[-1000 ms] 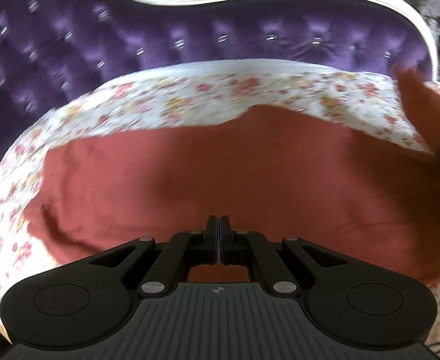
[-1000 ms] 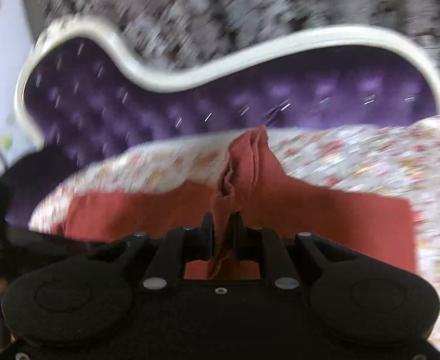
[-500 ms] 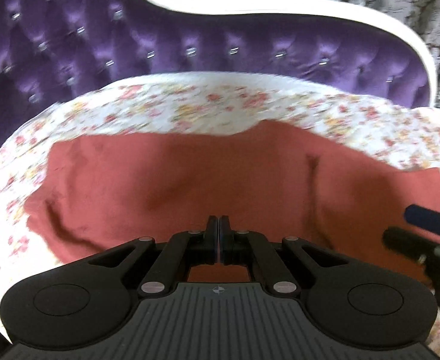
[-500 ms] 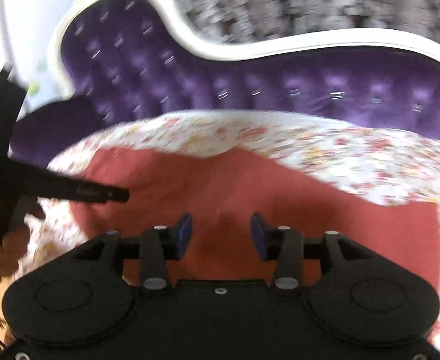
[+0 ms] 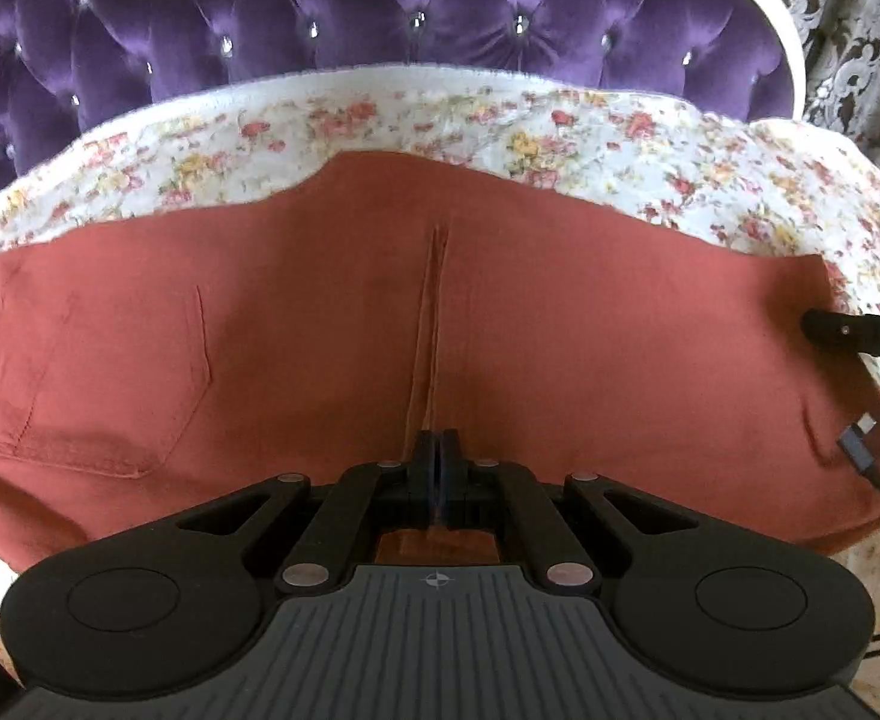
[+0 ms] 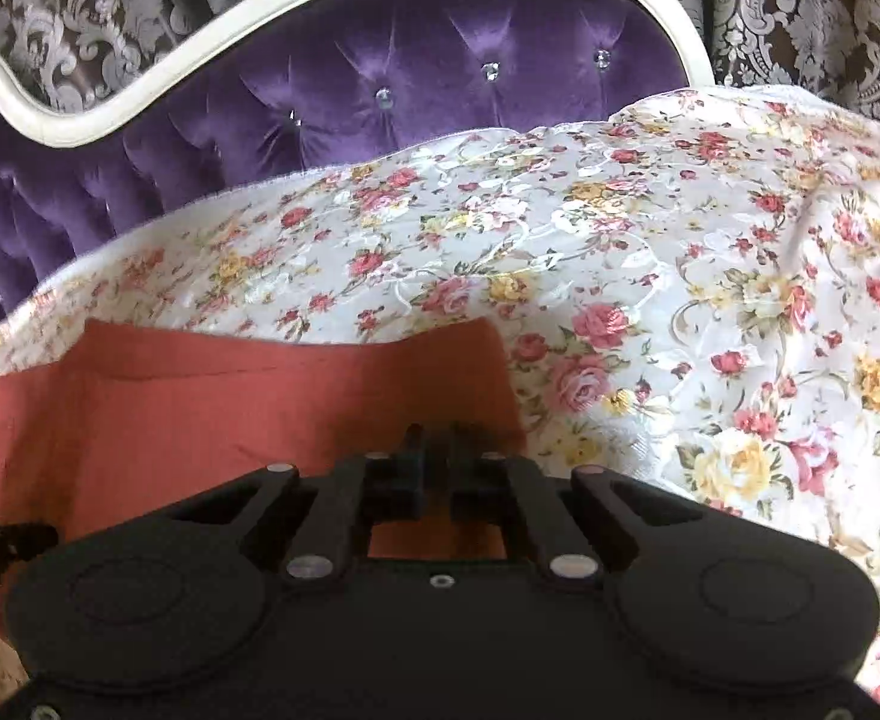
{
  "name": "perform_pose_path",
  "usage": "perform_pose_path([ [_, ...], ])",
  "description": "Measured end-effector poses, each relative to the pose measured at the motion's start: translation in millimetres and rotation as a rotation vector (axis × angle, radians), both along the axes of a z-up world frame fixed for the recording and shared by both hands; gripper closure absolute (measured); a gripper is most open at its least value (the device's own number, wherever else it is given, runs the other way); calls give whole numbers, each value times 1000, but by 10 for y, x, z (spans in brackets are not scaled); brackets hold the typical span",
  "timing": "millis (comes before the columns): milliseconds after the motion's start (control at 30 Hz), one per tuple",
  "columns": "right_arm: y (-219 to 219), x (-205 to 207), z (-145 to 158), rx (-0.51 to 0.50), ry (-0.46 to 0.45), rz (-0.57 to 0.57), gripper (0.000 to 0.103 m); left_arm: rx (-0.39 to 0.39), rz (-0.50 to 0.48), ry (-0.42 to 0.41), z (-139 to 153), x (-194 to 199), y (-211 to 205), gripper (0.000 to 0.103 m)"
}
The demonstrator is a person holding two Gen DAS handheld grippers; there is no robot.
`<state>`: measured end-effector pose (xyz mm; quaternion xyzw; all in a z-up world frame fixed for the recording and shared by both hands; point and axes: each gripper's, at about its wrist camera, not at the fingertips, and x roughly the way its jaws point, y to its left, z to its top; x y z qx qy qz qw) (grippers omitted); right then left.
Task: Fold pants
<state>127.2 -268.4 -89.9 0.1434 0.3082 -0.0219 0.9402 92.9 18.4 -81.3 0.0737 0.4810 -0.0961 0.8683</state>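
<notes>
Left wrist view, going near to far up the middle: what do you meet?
Left gripper, shut → rust-red pants lying flat → floral bedspread → purple tufted headboard

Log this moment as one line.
pants: spread flat on floral cover | left gripper: shut, tips at centre crease | right gripper: shut, over pants' end
</notes>
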Motion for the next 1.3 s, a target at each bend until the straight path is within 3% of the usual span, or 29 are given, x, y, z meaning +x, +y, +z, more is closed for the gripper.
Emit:
perform_pose_path([
  [67,41,-23,47,-15,-3,6,95,12,3,8,13,1,-12,100],
  [167,123,-129,155,-55,-41,10,77,24,22,25,63,21,-22,100],
  [200,156,-176,197,-73,-56,12,76,30,29,25,82,15,-11,100],
  [333,338,-352,321,-84,-85,80,76,53,46,21,132,-36,1,100],
  [567,708,-575,243,-98,-65,197,76,56,78,15,185,-167,161,100],
  [833,884,-557,11,-97,29,240,76,49,121,8,225,-258,423,100],
  [1033,1027,-665,167,-122,-22,267,75,33,182,-20,287,-270,778,100],
  [1133,1121,-663,243,-127,-43,286,74,51,246,-62,341,-241,1072,100],
  [1200,1193,-650,276,-127,-54,306,66,54,299,-81,373,-197,1313,100],
  [1300,1324,-619,317,-143,-60,337,66,61,381,-109,426,-123,1677,100],
])
